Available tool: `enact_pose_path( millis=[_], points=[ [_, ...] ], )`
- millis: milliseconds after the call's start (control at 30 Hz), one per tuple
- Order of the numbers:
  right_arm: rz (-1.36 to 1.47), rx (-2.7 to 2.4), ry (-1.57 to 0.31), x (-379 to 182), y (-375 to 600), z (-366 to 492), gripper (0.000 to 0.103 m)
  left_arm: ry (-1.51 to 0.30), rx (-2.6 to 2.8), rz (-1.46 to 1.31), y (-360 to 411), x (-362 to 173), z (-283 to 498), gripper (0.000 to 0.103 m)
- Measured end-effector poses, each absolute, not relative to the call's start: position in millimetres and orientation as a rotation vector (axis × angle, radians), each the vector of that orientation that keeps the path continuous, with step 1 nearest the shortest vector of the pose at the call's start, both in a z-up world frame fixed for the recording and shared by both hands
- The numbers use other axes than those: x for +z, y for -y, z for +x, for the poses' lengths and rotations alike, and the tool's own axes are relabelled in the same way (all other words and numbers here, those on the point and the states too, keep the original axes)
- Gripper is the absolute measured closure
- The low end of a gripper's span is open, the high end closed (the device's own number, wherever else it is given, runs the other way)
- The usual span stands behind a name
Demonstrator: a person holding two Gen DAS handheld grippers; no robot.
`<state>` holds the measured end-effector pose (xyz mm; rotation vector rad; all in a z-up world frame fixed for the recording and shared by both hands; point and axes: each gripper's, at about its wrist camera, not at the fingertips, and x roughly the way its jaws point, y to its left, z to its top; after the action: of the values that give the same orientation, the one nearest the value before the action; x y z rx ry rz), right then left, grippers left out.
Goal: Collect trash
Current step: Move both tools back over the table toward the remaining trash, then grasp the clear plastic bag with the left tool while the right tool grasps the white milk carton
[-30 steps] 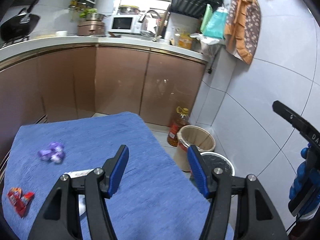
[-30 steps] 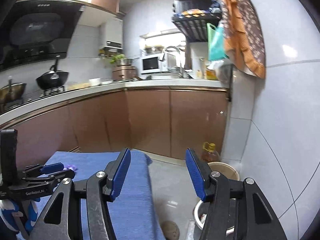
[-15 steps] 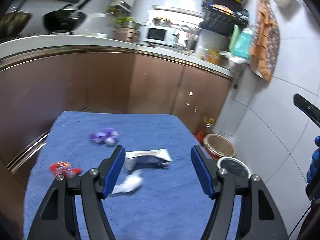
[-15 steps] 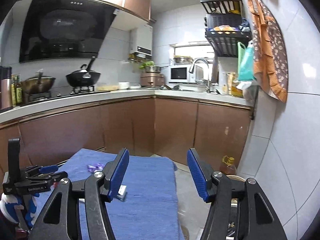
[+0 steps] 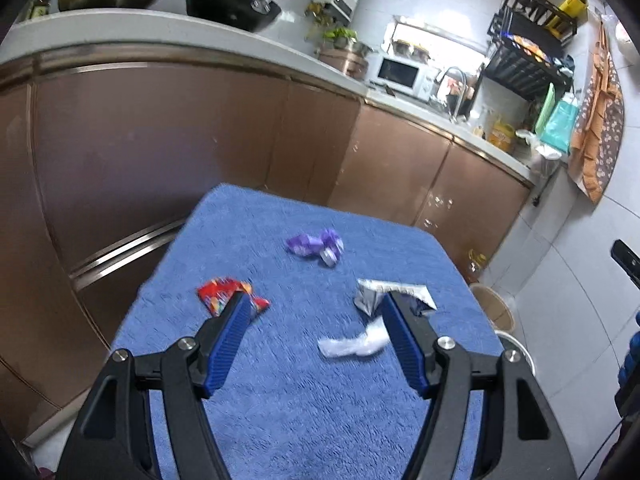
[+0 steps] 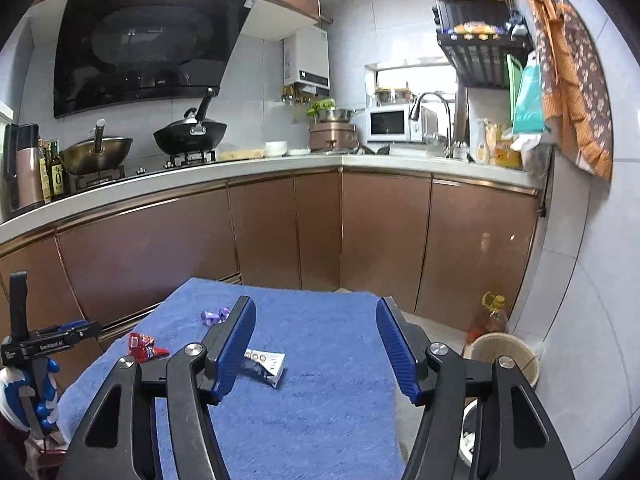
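The white crumpled wrapper (image 5: 354, 345) is lying on the blue towel (image 5: 304, 420) covering the table, just ahead of the left gripper (image 5: 314, 316) and a bit toward its right-hand finger, w/ its long axis running roughly crosswise to the fingers, one end tucking near that finger's tip. Just beyond it, the silver packet (image 5: 384, 294) is sitting partly behind the same finger; the red wrapper (image 5: 220, 294) is lying at the tip of the other finger, and the purple wrappers (image 5: 316, 244) are sitting farther out, approx on the centre line. The left gripper is hanging over the towel w/ its jaws spread wide and nothing between them. The right gripper (image 6: 314, 332) is likewise gaping and carrying nothing, but it is hovering higher and further back, pointing across the towel toward the cabinets, so the left one is looking clearly nearer to all the trash. The basket (image 6: 504, 354) is standing on the floor off the towel's right edge, next to an oil bottle (image 6: 490, 318). My guess: next move is a short drop forward and slightly right onto the white wrapper, closing across its narrow width; risk is pinching towel pile w/ it.
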<state>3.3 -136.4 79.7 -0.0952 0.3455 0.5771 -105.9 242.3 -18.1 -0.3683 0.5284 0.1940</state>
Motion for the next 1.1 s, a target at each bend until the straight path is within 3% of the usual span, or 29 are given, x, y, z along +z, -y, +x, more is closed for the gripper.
enact_pose_path(
  millis=[467, 700, 1100],
  points=[
    [-0.179, 0.668, -0.595, -8.0, 81.1, 75.0, 0.037, -0.738, -0.061, -0.181, -175.0, -85.9, -15.8, 0.036],
    [-0.2, 0.819, -0.696, -59.0, 52.3, 109.8, 0.027, -0.824, -0.075, -0.14, -171.8, -116.9, 23.5, 0.036],
    [-0.373, 1.013, -0.738, -107.7, -17.6, 163.0, 0.025, -0.862, -0.069, -0.207, -188.7, -146.7, 59.4, 0.036]
  ],
)
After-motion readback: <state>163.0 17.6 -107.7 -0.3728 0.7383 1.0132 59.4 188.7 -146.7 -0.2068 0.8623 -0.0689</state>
